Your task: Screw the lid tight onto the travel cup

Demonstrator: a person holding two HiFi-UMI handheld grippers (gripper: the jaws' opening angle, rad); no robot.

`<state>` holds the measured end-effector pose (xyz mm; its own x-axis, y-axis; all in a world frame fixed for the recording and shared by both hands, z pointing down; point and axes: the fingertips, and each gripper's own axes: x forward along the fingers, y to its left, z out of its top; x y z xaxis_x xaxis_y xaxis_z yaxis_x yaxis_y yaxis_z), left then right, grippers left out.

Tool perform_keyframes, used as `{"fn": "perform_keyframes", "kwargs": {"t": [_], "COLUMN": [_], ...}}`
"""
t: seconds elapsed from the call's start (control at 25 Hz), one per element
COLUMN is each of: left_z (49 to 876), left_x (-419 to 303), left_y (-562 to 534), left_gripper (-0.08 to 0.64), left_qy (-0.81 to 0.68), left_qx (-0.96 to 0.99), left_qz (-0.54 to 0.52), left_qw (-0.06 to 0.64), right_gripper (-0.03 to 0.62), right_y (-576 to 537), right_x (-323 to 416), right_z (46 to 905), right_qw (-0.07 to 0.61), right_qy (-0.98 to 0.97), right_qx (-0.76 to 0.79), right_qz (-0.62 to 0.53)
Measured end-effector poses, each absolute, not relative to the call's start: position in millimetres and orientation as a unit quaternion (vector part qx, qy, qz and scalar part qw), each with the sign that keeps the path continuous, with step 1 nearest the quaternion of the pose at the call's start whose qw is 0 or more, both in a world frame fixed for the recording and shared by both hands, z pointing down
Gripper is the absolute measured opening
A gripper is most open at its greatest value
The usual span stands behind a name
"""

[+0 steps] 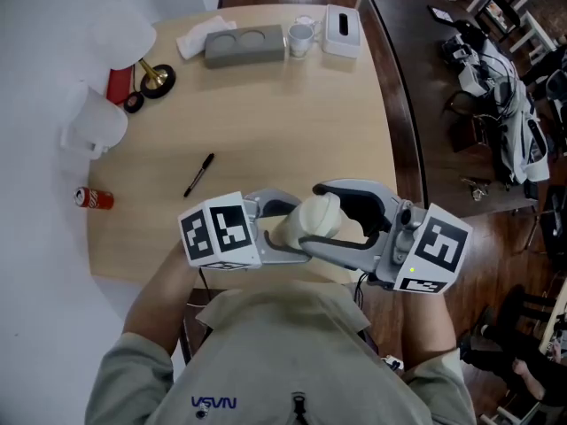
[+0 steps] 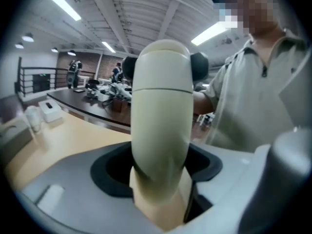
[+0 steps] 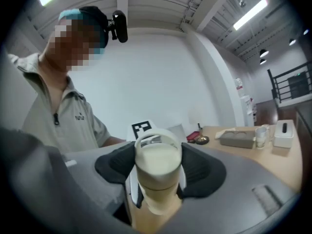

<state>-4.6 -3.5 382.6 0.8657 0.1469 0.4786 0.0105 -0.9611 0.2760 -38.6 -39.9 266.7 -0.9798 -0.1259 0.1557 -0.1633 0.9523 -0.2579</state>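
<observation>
A cream travel cup (image 1: pixel 306 224) hangs above the near edge of the table, between both grippers and in front of the person's chest. My left gripper (image 1: pixel 282 224) comes in from the left and is shut on the cup's body (image 2: pixel 163 130), which fills the middle of the left gripper view. My right gripper (image 1: pixel 332 215) reaches in from the right. Its black pads (image 3: pixel 114 165) press on either side of the lid (image 3: pixel 157 155), which is cream with a white carrying loop. The cup's seam shows as a thin line. The cup hides the inner faces of the left jaws.
On the light wooden table (image 1: pixel 292 122) lie a black pen (image 1: pixel 198 174), a red can (image 1: pixel 93 198), a white jug (image 1: pixel 93 131) and a brass item (image 1: pixel 157 78). A grey two-hollow tray (image 1: pixel 244 44), a glass mug (image 1: pixel 301 35) and a tissue box (image 1: pixel 343 31) stand at the back.
</observation>
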Motion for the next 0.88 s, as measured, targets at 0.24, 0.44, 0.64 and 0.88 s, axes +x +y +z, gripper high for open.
{"fn": "perform_keyframes", "kwargs": {"t": [0.24,0.44,0.64,0.88], "left_z": [407.9,431.4,435.4,427.3], "left_x": [-11.6,-32.4,-38.3,-17.2], "left_y": [-64.1,-90.4,-93.2,-74.9], "left_gripper": [0.316,0.314,0.314,0.314], "left_qy": [-0.223,-0.395,-0.415,-0.28], "left_qx": [0.938,0.87,0.855,0.919], "left_qz": [0.253,0.292,0.311,0.242], "left_qw": [0.083,0.043,0.022,0.136], "right_gripper": [0.287,0.287,0.287,0.288], "right_y": [-78.5,-100.4,-102.1,-94.2], "right_x": [-42.7,-35.8,-33.1,-39.2], "right_z": [288.5,311.1,316.9,299.1], "right_qw": [0.094,0.068,0.046,0.025], "right_qy": [-0.951,-0.895,-0.879,-0.918], "right_qx": [0.272,0.404,0.429,0.346], "right_qz": [0.112,0.179,0.201,0.191]}}
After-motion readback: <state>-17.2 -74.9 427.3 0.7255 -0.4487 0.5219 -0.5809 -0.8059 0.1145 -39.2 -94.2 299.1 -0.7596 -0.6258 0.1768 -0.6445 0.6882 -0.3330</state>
